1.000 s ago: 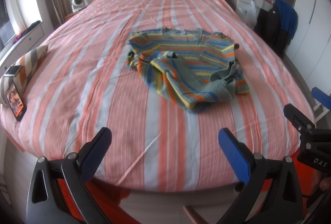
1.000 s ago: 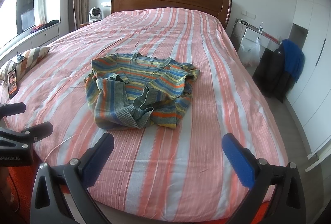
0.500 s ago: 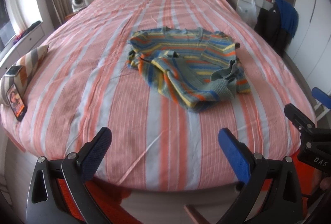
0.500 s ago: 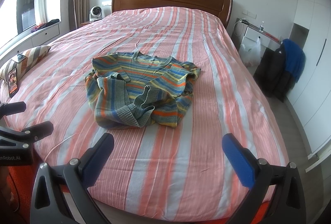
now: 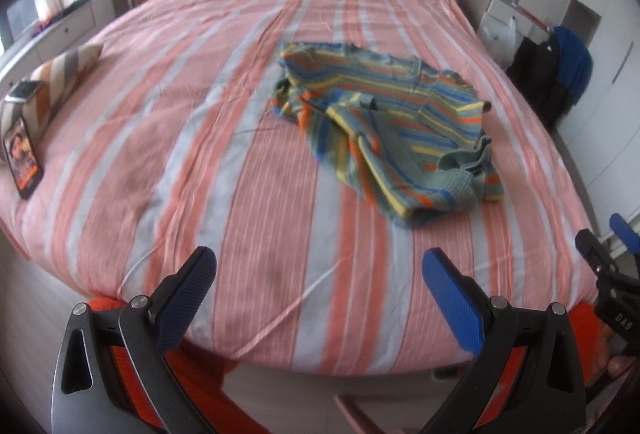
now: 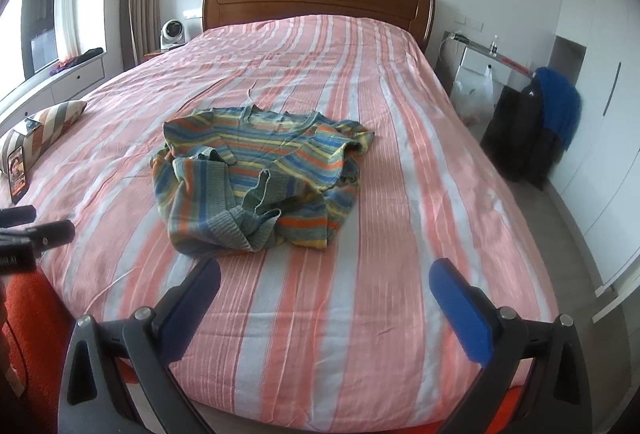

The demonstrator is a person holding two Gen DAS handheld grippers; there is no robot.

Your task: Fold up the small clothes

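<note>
Sweater [image 6: 260, 181] crumpled mid-bed [image 6: 400, 314], both jaws spread empty, wardrobe handle [image 6: 612, 89] only in right view, left view blurred

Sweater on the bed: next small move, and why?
Probably bring both grippers forward to the sweater. It lies crumpled mid-bed with a sleeve bunched over its front, while the left gripper and right gripper hang open and empty above the near edge of the bed, touching nothing.
</note>
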